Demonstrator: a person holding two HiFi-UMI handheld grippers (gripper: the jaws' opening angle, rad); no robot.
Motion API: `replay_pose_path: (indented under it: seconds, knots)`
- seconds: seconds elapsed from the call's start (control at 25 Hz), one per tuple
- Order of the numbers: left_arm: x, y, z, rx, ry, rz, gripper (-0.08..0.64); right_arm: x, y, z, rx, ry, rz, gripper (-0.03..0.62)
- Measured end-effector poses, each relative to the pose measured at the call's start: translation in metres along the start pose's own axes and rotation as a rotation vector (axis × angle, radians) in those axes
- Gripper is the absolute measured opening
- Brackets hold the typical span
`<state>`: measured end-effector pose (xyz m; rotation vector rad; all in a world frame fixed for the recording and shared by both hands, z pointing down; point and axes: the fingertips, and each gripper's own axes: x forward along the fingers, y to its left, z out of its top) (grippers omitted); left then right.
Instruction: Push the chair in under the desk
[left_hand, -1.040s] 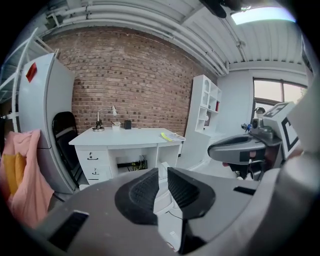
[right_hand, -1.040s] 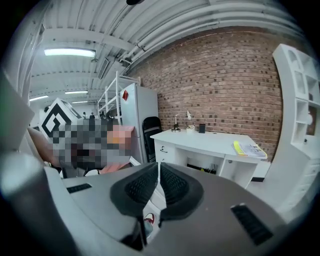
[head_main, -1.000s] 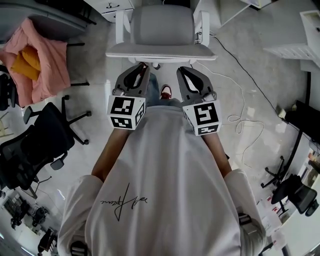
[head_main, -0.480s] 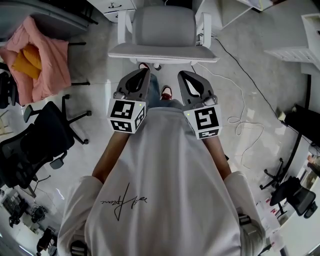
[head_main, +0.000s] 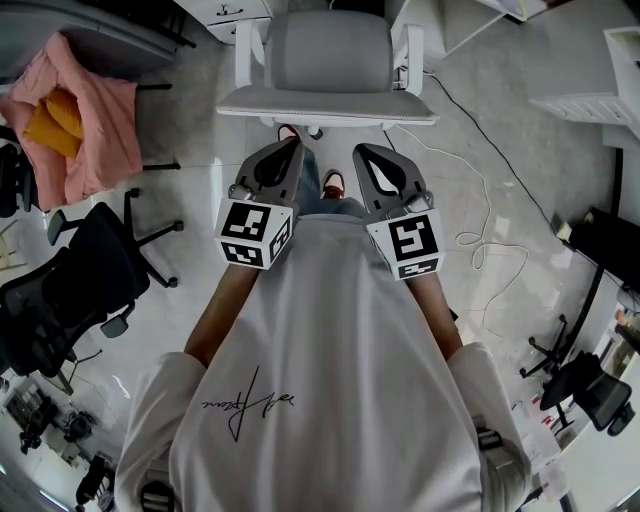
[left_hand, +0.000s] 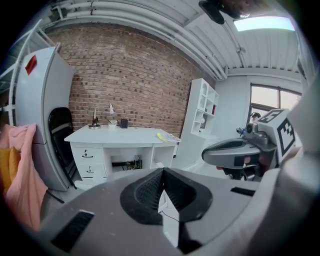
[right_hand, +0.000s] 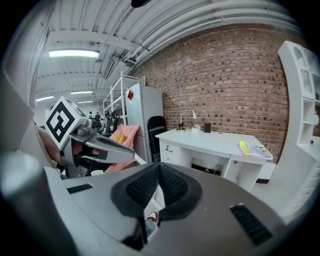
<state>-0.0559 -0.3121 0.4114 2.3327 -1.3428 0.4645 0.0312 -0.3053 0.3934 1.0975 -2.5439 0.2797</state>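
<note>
Okay, you had the left gripper (head_main: 291, 143) just closed on nothing and the right gripper (head_main: 361, 150) shut, empty too. Chair (head_main: 327, 60) sat just ahead of both tips, apparently untouched, desk (left_hand: 120, 135) beyond. Whole push remained.

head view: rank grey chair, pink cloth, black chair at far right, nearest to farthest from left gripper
1. grey chair, just ahead of the left gripper
2. pink cloth, off to its left
3. black chair, far right edge
</note>
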Motion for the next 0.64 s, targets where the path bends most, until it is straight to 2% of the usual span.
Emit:
replay_pose_path:
  seconds: [0.64]
  knots:
    - [-0.0041,0.0081,-0.0084,-0.029,0.022,-0.003,0.006,0.0046,0.0037,-0.0052,-0.062,0.036,-0.004,0.026]
